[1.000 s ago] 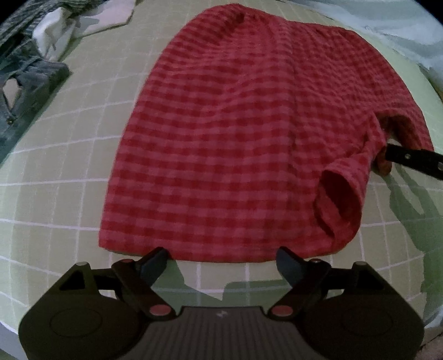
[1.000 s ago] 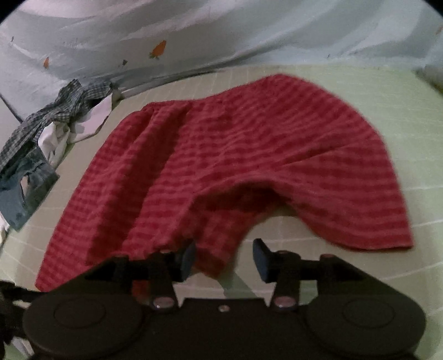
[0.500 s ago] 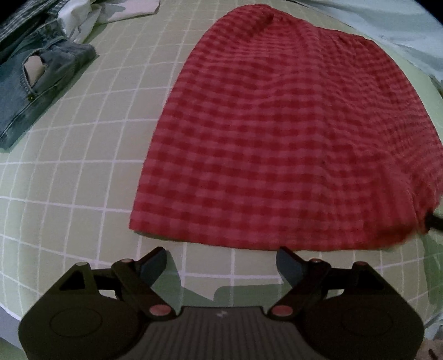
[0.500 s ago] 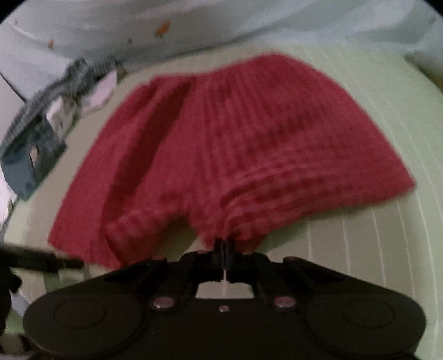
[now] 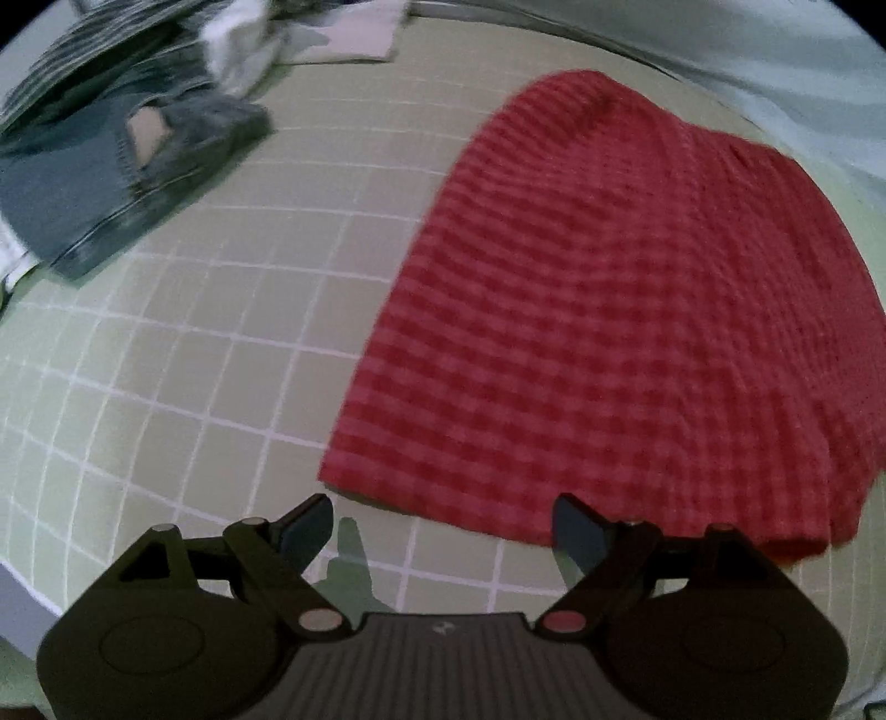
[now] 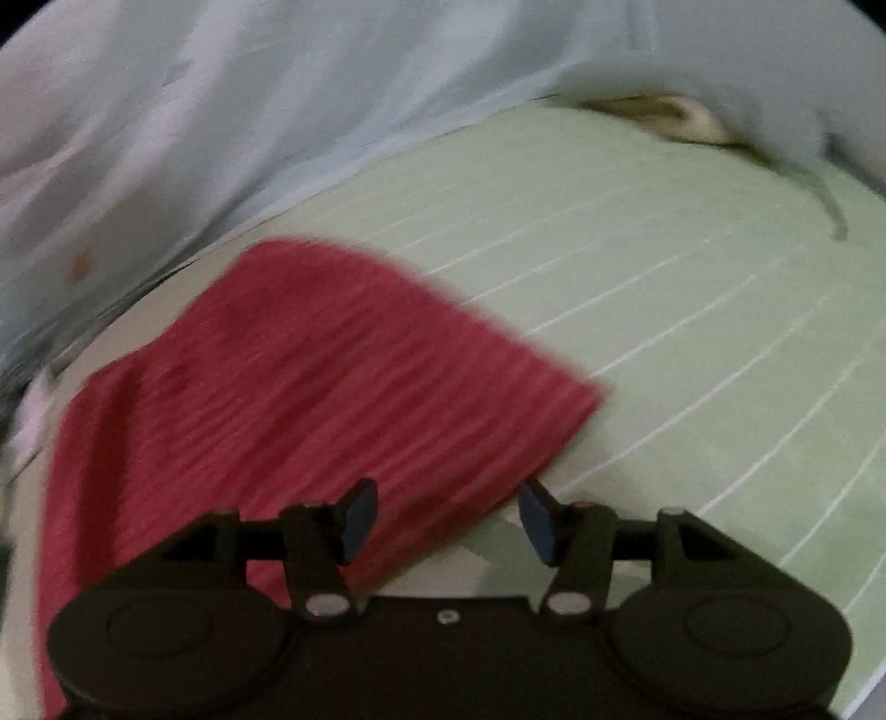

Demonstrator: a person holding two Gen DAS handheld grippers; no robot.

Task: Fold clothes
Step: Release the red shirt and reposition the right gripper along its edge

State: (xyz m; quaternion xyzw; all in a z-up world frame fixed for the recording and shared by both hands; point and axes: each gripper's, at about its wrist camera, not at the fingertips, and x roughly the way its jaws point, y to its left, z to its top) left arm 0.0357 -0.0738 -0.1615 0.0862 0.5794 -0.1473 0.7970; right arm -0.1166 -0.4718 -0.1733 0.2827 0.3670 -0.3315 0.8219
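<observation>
We see the red checked garment (image 5: 626, 332) lying flat on the green gridded sheet (image 5: 221, 343), just ahead of both claws. Our left gripper (image 5: 443, 526) stands wide and empty at its near hem; our right gripper (image 6: 448, 518) is wide too, holding nothing. We judge the folding barely begun. Jeans (image 5: 111, 166) wait ahead-left, unfolded.

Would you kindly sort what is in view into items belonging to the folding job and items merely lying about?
In the job: red checked garment, left gripper, right gripper.
Lying about: jeans, white cloth, pale blue sheet.
</observation>
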